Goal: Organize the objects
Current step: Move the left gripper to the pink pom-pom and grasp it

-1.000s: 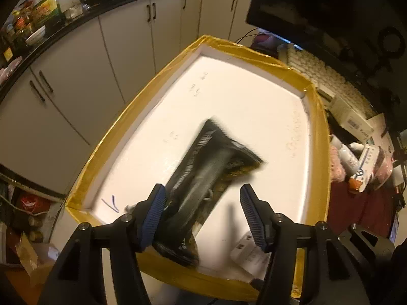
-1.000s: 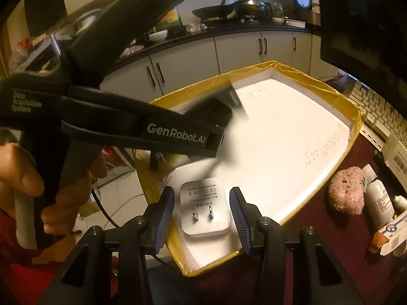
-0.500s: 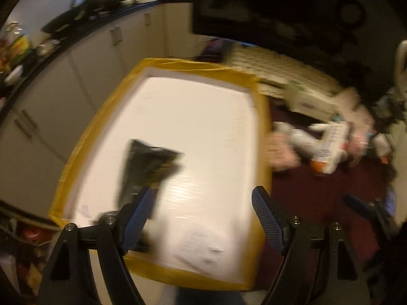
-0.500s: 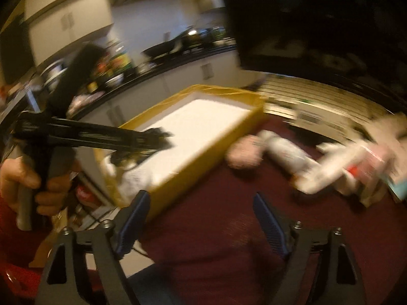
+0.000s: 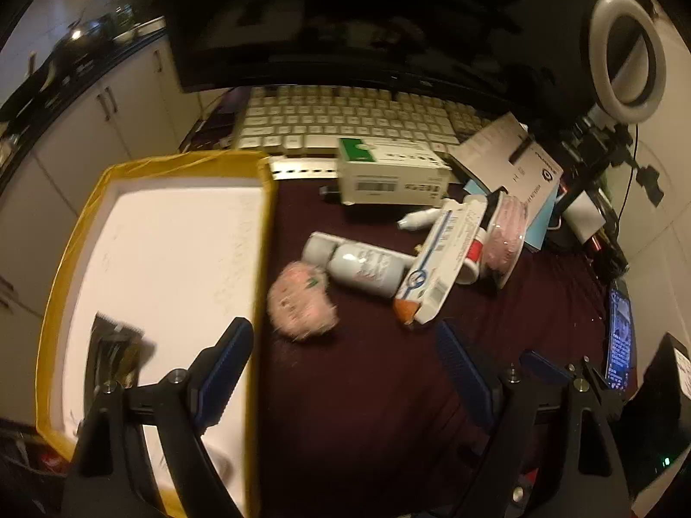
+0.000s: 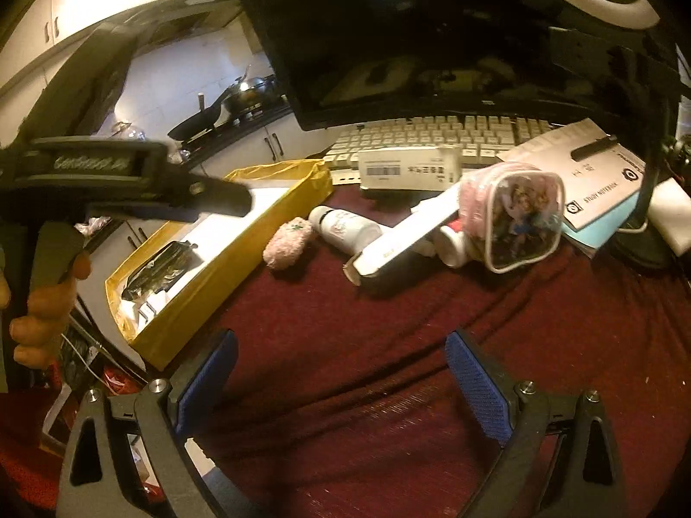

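So both tools are empty right now. The left tool (image 5: 343,364) hangs over the edge of the yellow tray (image 5: 263,233) and the dark red surface (image 5: 367,388), its jaws still spreading with nothing between them. The right tool (image 6: 341,382) is over bare cloth nearer the person, jaws also widening and nothing in them.

Inside the tray, down in the near left corner, there's a black packet (image 5: 114,354). Its long axis runs roughly along the tray's long side, and it lies flat. Just nearer than it, in the right wrist view, sits something white (image 6: 144,306), too small to make out properly.

The rest of the stuff is still out on the surface. A fuzzy pink ball (image 5: 300,302) sits just beside the tray's right wall. Next to it a pale grey bottle (image 5: 358,263) lies on its side, cap end pointing at the tray. A long white carton (image 5: 440,263) with an orange end is laid diagonally, propped across the bottle's far end, orange end toward the camera. Behind that there's a clear pink-edged pouch (image 6: 514,216) and a white box with a green end (image 5: 388,177), long side parallel to the keyboard (image 5: 345,116).

The hand (image 6: 43,298) on the left tool's grip shows at the left edge of the right wrist view.
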Tool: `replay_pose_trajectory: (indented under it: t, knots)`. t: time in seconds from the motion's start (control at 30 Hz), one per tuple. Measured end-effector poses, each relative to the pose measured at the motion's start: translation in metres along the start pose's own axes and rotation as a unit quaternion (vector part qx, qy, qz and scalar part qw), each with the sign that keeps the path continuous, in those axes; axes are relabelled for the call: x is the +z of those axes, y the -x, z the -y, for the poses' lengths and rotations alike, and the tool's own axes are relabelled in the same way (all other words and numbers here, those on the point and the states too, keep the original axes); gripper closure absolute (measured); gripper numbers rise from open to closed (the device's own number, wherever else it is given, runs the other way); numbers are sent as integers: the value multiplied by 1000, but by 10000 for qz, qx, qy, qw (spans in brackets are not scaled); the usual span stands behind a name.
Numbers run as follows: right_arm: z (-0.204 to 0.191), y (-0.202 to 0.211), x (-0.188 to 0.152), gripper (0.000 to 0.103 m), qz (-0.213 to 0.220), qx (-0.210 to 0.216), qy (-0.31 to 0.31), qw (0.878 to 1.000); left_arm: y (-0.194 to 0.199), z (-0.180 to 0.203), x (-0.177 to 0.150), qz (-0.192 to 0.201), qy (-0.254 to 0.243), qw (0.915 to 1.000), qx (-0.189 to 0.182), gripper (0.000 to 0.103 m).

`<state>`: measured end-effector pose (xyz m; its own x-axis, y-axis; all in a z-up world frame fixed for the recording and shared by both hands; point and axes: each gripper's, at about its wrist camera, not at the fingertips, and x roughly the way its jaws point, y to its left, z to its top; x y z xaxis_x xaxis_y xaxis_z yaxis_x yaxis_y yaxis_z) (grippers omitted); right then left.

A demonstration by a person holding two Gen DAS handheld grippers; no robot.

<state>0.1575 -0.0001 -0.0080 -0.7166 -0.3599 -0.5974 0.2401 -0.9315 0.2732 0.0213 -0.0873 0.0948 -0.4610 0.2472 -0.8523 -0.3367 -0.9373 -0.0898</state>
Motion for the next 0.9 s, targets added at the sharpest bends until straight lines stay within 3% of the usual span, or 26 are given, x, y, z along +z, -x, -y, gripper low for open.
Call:
replay_pose_trajectory:
  t: [0.13,0.2,0.37,0.7,0.9]
  knots:
    - [9,4,-2,3,23,-19,-137,9999,-22,6,14,-248,-311,9987,308,17]
    - [14,6,-2,3,35,15,-241,9997,-30,-2,19,-426,-165,9972,590,17]
    - [16,6,-2,3,90,73,-308,9995,-42,-12,19,-612,58,9965,575,17]
    - [11,6,-3,3,97,154,-273,9995,-71,-10,25,-873,38,9935,729,42]
    - [13,6,-2,3,107,140,-323,9993,-89,-7,25,-1066,-64,9910,807,45]
